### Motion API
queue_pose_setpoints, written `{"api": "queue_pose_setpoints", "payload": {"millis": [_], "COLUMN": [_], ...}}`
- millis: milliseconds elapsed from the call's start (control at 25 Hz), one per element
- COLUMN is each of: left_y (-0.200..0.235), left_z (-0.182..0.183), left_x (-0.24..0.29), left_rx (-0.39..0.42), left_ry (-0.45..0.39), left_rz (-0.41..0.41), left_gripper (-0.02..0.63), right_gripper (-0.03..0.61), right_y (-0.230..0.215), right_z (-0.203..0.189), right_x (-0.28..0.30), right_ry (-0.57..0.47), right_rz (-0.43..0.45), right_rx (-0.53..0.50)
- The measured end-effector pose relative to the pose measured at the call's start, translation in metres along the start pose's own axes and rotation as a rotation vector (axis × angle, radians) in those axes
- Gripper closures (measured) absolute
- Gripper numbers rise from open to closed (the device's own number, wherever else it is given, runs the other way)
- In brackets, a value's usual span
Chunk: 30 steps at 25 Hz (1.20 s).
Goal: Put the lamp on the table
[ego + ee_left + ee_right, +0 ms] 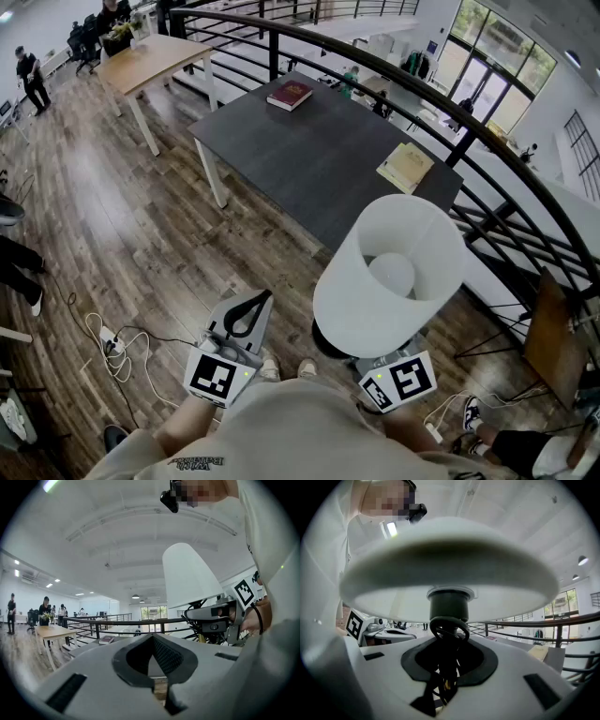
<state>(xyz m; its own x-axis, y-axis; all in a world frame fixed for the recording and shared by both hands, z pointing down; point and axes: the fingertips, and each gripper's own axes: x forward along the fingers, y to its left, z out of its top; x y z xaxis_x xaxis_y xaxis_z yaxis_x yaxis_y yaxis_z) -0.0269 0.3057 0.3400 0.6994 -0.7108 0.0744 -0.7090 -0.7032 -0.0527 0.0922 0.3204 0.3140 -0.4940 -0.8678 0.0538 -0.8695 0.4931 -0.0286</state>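
- Lamp [389, 277]: off the desk [309, 164], held upright in the air over the wooden floor [141, 234], just short of the desk's near edge.
- My right hand-held gripper [449, 641]: clamped on the lamp's dark stem [447, 604], below the white shade [450, 564]. The black cord [449, 629] is looped around the stem, right at the jaws.
- My left hand-held gripper [258, 302]: jaws closed together, nothing between them. It's level and beside the lamp, not touching it.
- Desk: dark top, with a red book [289, 94] at the far end and a yellow book [405, 167] near the right edge.
- Black railing [450, 122] runs behind the desk.
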Motion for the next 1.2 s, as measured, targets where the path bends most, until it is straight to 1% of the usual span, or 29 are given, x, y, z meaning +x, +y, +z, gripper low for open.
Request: {"api": "queue_pose_setpoints", "payload": {"millis": [120,200,480,600,760,920,1200], "left_y": [0.000,0.000,-0.007,-0.013,-0.026,-0.036,-0.050], "left_z": [-0.002,-0.003,-0.004,-0.003,-0.010,-0.015,-0.025], "left_x": [0.002,0.002,0.003,0.005,0.010,0.013,0.019], "left_rx": [0.047,0.058,0.036,0.049,0.031,0.035,0.012], "left_ry": [0.007,0.010,0.013,0.019,0.067,0.084,0.121], "left_rz": [-0.002,-0.004,-0.012,-0.015,-0.013,-0.011,0.026], "left_gripper": [0.609,0.609,0.609,0.609,0.609,0.609,0.609], "right_gripper": [0.498,0.497,0.497,0.497,0.497,0.497,0.497], "right_y": [0.001,0.003,0.004,0.004,-0.004,-0.009,-0.017], "right_z": [0.001,0.002,0.003,0.004,0.000,-0.007,-0.016], "right_x": [0.003,0.004,0.000,-0.004,-0.012,-0.018,-0.029], "right_ry": [-0.002,-0.003,-0.008,-0.008,-0.011,-0.003,0.006], "right_rz": [0.006,0.011,0.033,0.041,0.046,0.054,0.090], "right_rx": [-0.005,-0.003,0.014,0.015,0.029,0.038,0.058]}}
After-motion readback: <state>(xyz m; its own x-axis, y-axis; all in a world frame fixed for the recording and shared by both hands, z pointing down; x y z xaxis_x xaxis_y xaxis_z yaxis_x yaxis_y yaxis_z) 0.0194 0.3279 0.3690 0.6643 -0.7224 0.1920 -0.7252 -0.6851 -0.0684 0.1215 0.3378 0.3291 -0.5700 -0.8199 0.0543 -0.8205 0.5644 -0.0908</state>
